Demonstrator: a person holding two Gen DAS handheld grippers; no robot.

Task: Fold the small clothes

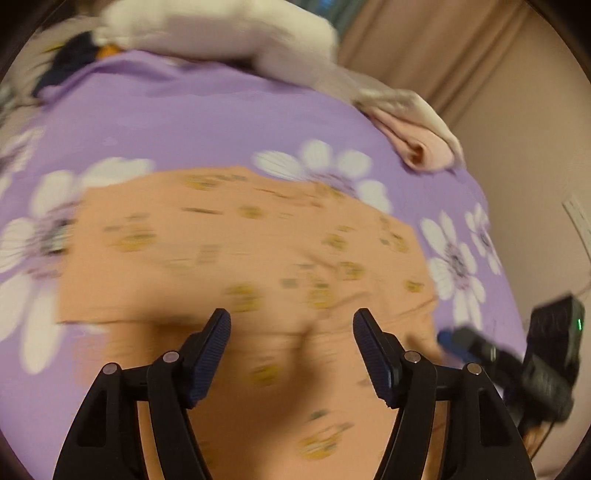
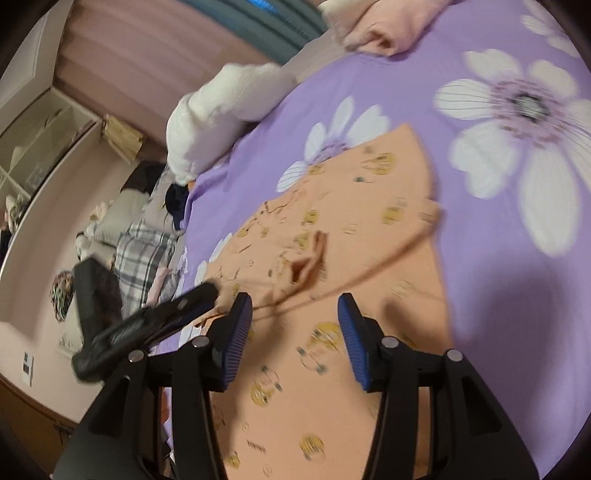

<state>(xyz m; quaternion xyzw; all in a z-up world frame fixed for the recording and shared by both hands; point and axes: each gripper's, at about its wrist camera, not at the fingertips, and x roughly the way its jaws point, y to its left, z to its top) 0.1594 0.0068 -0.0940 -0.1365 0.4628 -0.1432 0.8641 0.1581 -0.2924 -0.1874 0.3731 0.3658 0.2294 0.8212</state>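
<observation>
An orange garment point(image 1: 236, 251) printed with small yellow figures lies spread on the purple flowered bedsheet point(image 1: 192, 118). My left gripper point(image 1: 291, 321) hovers over the garment's near part with its jaws open and nothing between them. In the right wrist view the same garment point(image 2: 332, 229) lies with a fold line and a small raised pucker near its middle. My right gripper point(image 2: 295, 306) stands open just above that fold, with no cloth between its pads. The left gripper point(image 2: 177, 314) shows at the garment's left edge. The right gripper point(image 1: 480, 343) shows at the garment's right edge.
A folded pink cloth point(image 1: 424, 147) lies at the sheet's far right corner. A white pillow or soft toy point(image 1: 221, 29) lies along the bed's far edge. Plaid bedding point(image 2: 144, 243) and a dark item point(image 2: 173, 199) lie beyond the sheet. A wall and curtain point(image 1: 443, 55) border the bed.
</observation>
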